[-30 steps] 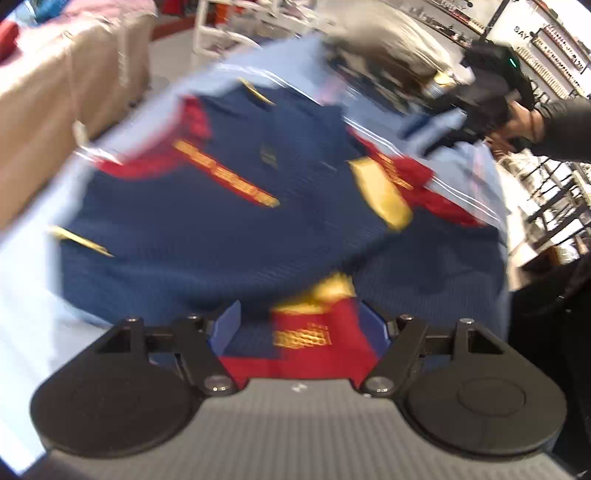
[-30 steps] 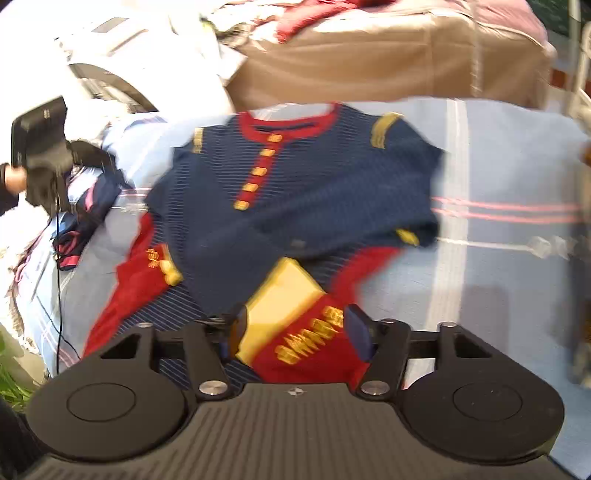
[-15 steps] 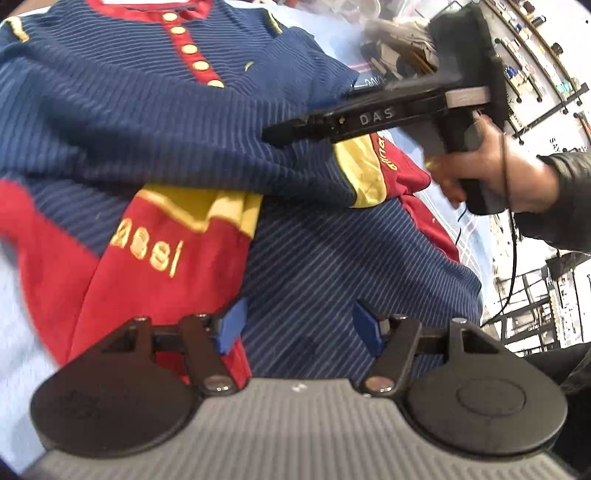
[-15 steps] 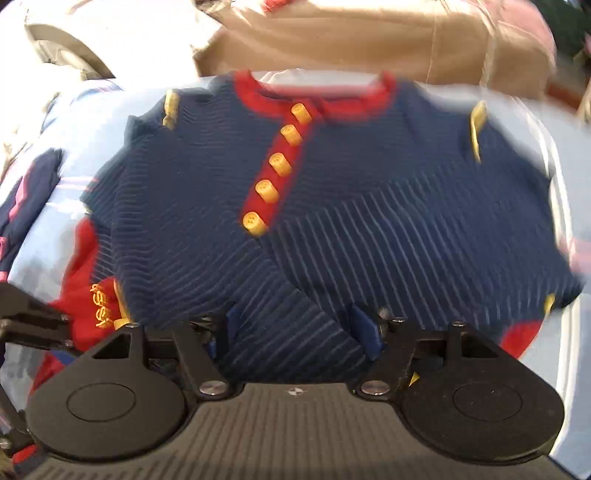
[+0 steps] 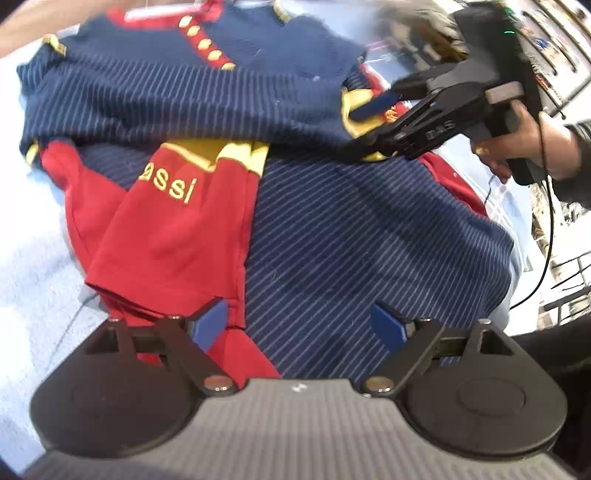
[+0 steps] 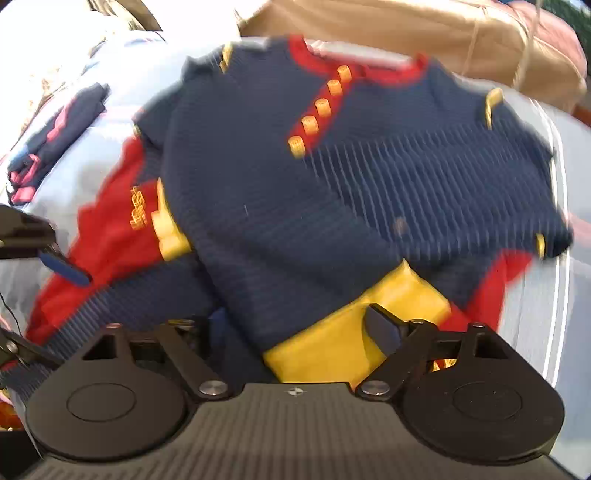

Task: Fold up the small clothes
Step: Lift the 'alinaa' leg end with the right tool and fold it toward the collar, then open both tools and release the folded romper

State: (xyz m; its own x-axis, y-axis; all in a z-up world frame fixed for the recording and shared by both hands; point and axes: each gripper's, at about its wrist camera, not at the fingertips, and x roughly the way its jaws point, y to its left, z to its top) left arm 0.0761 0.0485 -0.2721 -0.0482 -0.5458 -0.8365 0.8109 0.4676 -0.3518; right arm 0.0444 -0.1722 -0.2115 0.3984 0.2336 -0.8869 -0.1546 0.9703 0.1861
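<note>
A small navy pinstriped shirt (image 5: 369,236) with red and yellow trim and yellow buttons lies on a light blue cloth, its upper half folded down over itself. A red sleeve (image 5: 173,229) with yellow lettering lies across it. My left gripper (image 5: 299,325) is open just above the shirt's near hem. My right gripper (image 5: 373,110) is open at the yellow cuff on the shirt's right side. In the right wrist view the shirt (image 6: 332,199) fills the frame, and my right gripper (image 6: 299,325) hovers open over a yellow cuff (image 6: 354,332).
The light blue cloth (image 5: 33,258) covers the work surface. A beige padded bundle (image 6: 424,33) sits behind the shirt. Another navy and pink garment (image 6: 62,129) lies at the left. The left gripper's fingertip (image 6: 62,266) shows at the left edge.
Both grippers let go of the sleeves they held and opened. The sleeves now lie folded across the shirt. The right gripper has pulled back toward the yellow cuff.
</note>
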